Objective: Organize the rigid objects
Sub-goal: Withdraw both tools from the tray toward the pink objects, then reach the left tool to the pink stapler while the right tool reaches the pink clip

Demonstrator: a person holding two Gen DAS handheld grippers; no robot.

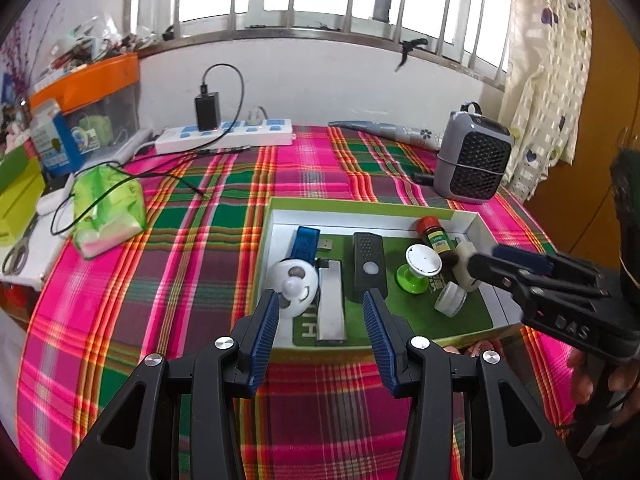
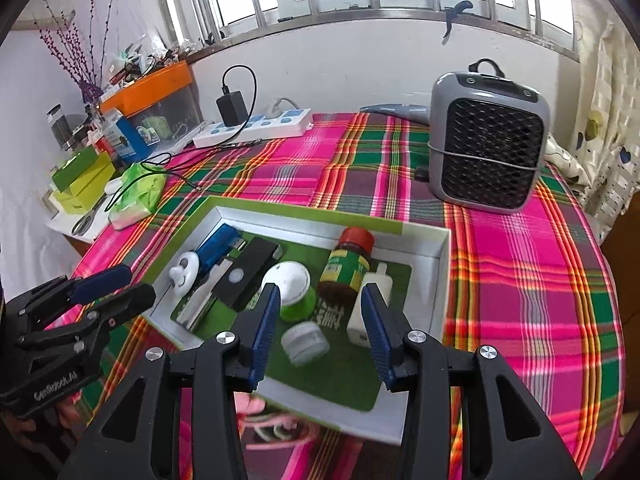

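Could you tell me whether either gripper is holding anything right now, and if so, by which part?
Nothing is held. The left gripper and the right gripper both stand open above the box, with nothing between their pads.

Grey heater (image 2: 486, 140), power strip (image 1: 224, 136), tissue pack (image 1: 108, 210).

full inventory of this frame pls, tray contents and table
tray: 1, white, green liner, mid-table
blue USB stick: 1, tray far-left
black remote: 1, tray centre
silver bar: 1, beside remote
white round gadget: 1, tray left
brown bottle: 1, red cap, lying, tray right
small white jar: 1, tray front
heater: 1, grey, table right
power strip: 1, white, by wall
tissue pack: 1, green, table left
left gripper: open, empty
right gripper: open, empty
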